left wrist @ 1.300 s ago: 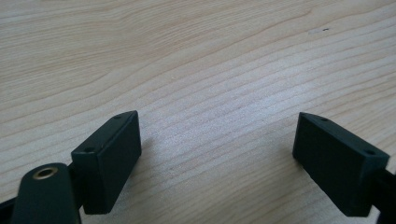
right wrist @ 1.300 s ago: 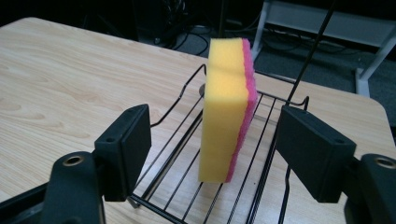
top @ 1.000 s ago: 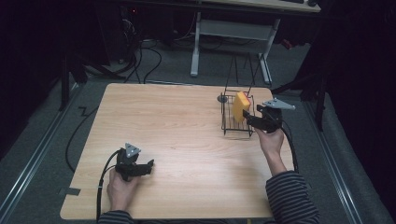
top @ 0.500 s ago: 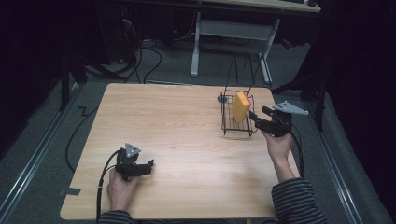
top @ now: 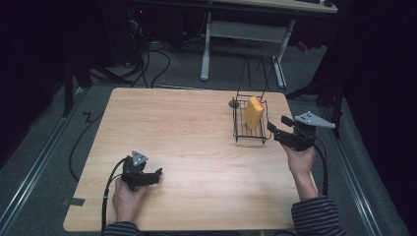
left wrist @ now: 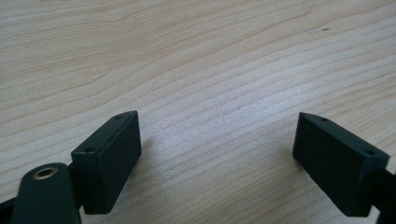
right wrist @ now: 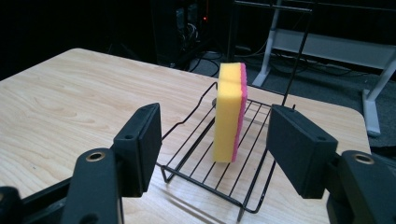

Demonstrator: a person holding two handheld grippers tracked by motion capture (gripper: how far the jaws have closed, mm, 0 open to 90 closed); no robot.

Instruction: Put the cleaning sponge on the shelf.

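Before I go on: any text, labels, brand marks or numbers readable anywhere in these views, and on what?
None readable. The sponge, the wire rack, the table and the black fingers of the right gripper and of the left gripper carry no visible print. The grey plate looks blank.

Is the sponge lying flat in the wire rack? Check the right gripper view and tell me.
No. The yellow-and-pink sponge stands upright on its narrow edge in the black wire rack, not flat.
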